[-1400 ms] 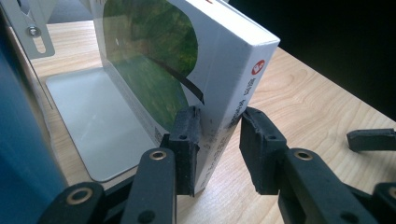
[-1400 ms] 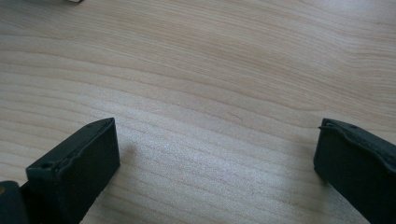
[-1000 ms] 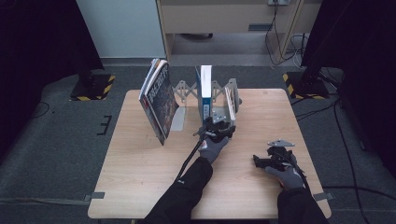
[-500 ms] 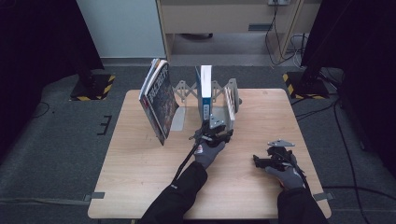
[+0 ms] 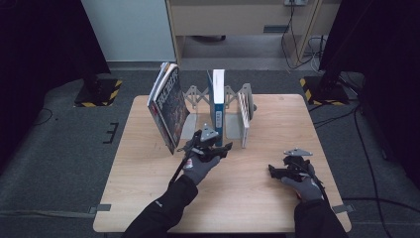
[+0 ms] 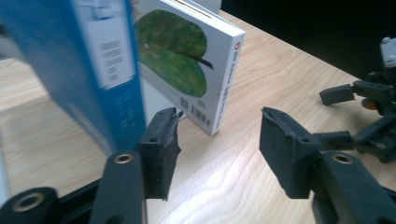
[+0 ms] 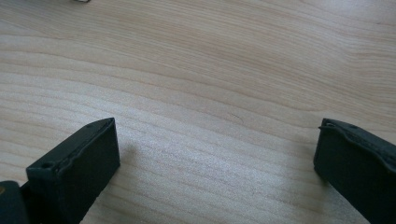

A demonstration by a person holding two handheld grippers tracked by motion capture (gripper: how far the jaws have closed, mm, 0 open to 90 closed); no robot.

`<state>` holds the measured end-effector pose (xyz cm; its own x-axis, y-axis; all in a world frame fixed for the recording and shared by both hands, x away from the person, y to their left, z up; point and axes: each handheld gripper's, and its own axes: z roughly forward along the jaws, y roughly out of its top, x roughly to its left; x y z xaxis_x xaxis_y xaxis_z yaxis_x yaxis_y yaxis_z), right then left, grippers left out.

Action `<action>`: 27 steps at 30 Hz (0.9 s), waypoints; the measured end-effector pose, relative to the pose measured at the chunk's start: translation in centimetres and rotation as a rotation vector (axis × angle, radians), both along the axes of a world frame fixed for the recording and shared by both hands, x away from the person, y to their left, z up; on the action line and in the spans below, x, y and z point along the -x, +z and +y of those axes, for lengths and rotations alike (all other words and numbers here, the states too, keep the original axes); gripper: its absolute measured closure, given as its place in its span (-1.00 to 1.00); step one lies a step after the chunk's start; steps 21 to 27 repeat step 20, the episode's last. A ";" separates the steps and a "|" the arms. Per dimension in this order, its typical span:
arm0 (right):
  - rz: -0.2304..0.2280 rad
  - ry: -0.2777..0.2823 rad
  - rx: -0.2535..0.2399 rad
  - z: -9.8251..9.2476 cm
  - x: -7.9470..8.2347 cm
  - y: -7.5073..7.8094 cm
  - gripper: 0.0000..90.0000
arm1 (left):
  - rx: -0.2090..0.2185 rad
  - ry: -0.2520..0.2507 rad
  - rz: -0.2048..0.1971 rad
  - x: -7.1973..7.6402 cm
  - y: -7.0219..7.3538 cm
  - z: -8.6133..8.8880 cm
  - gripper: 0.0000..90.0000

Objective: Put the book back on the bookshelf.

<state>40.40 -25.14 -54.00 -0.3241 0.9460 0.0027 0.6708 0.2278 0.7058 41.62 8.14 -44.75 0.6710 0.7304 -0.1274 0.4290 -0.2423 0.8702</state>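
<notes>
A blue-and-white book (image 5: 217, 99) stands upright in a grey metal book rack (image 5: 194, 94) at the table's far middle. A white book (image 5: 243, 120) stands to its right, and a dark-covered magazine (image 5: 168, 106) leans at the left end. My left gripper (image 5: 214, 141) hovers just in front of the blue book; its jaws have just been opening and nothing is between them. In the left gripper view the blue book (image 6: 93, 65) and the white book with a green leaf cover (image 6: 187, 60) stand beyond the open left gripper (image 6: 219, 119). My right gripper (image 5: 277, 171) rests low at the front right, open (image 7: 217, 128) over bare wood.
The wooden table (image 5: 148, 198) has free surface in front of the rack and along both sides. My right gripper (image 6: 369, 112) shows farther off in the left gripper view. Dark floor, cables and black-yellow stand feet (image 5: 319, 87) surround the table.
My left gripper has drawn back from the books toward the person and to the left, rising a little, and its jaws have widened. The right gripper has stayed where it was.
</notes>
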 end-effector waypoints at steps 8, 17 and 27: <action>0.000 -0.002 0.000 0.0 0.0 0.0 -0.99 | -0.038 0.022 0.051 2.6 -0.8 5.7 -0.17; 0.000 -0.007 -0.002 0.0 0.1 0.0 -0.99 | -0.097 0.100 0.165 4.5 -4.6 12.4 -0.36; 0.000 -0.011 -0.002 0.0 0.1 0.0 -0.99 | -0.116 0.156 0.223 4.6 -5.7 14.3 -0.41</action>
